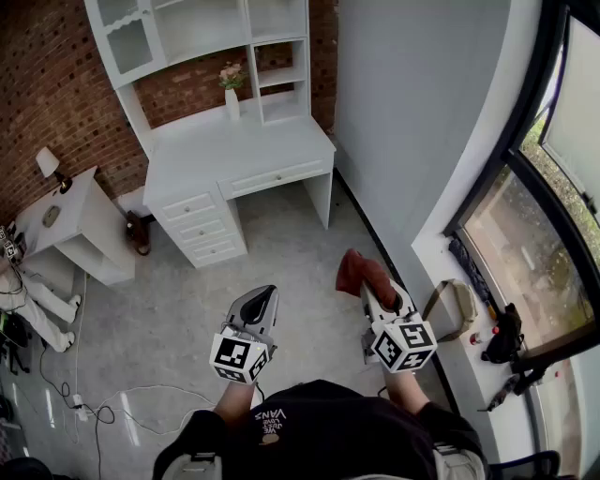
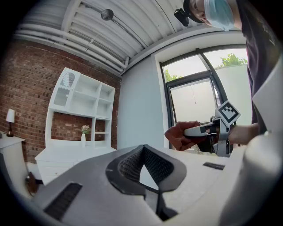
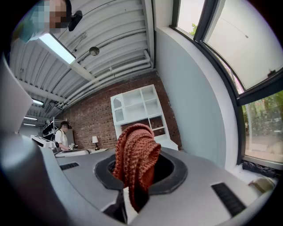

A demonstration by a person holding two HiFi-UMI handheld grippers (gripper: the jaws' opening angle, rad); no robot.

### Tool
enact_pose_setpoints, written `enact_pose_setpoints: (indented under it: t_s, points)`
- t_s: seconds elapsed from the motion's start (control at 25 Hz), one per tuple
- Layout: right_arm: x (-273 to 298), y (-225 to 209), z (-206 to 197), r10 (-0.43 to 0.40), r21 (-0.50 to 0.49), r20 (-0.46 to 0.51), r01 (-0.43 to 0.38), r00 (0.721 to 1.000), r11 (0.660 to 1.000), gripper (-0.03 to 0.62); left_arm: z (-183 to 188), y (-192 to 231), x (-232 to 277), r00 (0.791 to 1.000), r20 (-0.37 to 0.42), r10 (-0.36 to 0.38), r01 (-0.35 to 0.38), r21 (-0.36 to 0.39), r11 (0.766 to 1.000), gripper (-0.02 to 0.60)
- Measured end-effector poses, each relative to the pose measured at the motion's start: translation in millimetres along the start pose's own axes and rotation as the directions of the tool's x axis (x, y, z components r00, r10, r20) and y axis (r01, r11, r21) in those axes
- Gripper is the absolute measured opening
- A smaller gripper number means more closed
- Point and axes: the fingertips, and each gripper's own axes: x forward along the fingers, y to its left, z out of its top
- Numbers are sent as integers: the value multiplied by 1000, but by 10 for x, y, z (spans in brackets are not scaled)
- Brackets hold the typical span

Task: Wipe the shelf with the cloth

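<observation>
Right hand-held gripper (image 1: 373, 292): clenched on cloth (image 3: 133, 154), rust-red knit, bunched between tips.
Left hand-held gripper (image 2: 142, 153): tips together, nothing held.
Shelf (image 1: 202, 33): white, above counter (image 1: 234, 150), well apart from both.

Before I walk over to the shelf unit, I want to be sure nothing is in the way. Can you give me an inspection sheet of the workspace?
Surface: white shelf unit above a white desk, across the floor from both grippers; not yet touched.
Job's things: rust knitted cloth, in the right gripper.
Clutter: vase of flowers on the desk; dark object on the floor beside the drawers.
Grippers: left gripper shut, nothing in it; right gripper shut on the cloth.
Cables: white cables loose on the floor, lower left.
Surroundings: brick wall, window, side table with a lamp.
</observation>
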Motion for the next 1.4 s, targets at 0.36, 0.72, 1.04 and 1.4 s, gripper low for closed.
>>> enact_pose_setpoints:
  t_s: [0.36, 0.72, 1.04, 1.4]
  points:
    - [245, 162, -51, -14, 14, 2, 14, 1000, 1000, 91, -26, 261, -40, 1000, 16, -20, 20, -20, 1000, 6]
    - [597, 19, -52, -13, 29, -18, 14, 1000, 999, 92, -186, 483, 251, 1000, -5, -29, 28, -62, 998, 6]
    - [1453, -298, -32, 33, 60, -36, -31, 999, 998, 92, -194, 959, 882, 1000, -19, 20, -20, -52, 998, 7]
    - [2492, -766, 174, 99, 68, -50, -96, 994, 993, 92, -62, 1484, 1804, 996, -18, 82, -83, -34, 996, 6]
